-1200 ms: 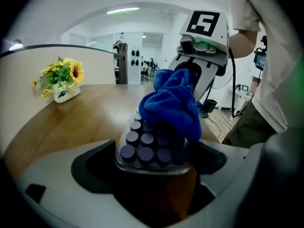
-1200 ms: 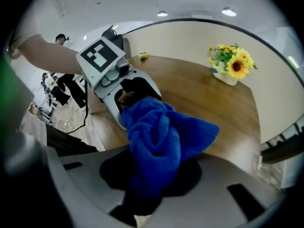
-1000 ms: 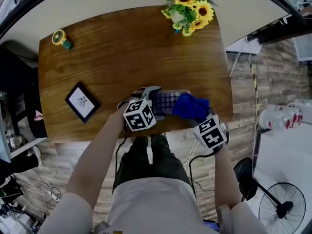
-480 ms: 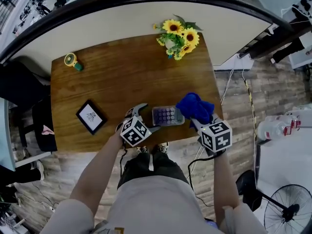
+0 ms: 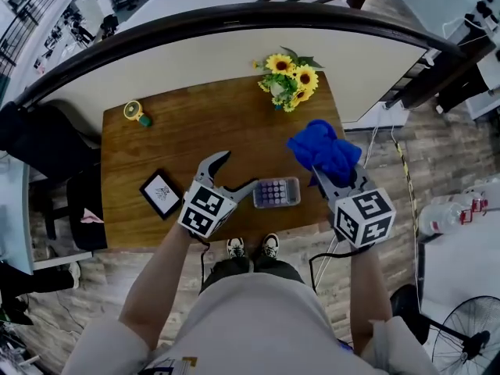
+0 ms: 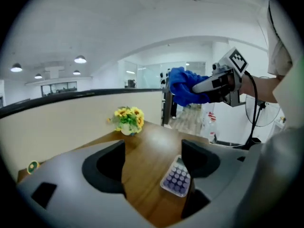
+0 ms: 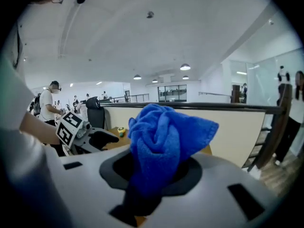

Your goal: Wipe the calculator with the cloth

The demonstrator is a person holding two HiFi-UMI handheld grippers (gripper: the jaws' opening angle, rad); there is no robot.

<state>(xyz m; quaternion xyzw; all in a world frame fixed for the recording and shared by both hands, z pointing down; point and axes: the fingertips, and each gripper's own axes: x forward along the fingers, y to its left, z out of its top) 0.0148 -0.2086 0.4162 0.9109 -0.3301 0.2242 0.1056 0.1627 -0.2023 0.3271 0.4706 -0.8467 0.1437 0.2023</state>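
Cloth (image 7: 161,137) bunched over right tongs (image 7: 153,172) — inner faces hidden; calculator (image 5: 276,192) key print too small to read.

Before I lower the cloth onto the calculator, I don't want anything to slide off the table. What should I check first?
1. Blue cloth gripped: ok. It is bunched between the right gripper's jaws.
2. Left gripper free: ok. Its jaws are apart, have just been closing a little, and nothing is between them.
3. Calculator flat, keys up: ok. It lies near the table's front edge.
4. Calculator steadied: not ok. Neither gripper touches it.
5. Way down clear: ok. The sunflowers and the picture frame stand well apart from it.
6. Dirt left on the keys: cannot tell.
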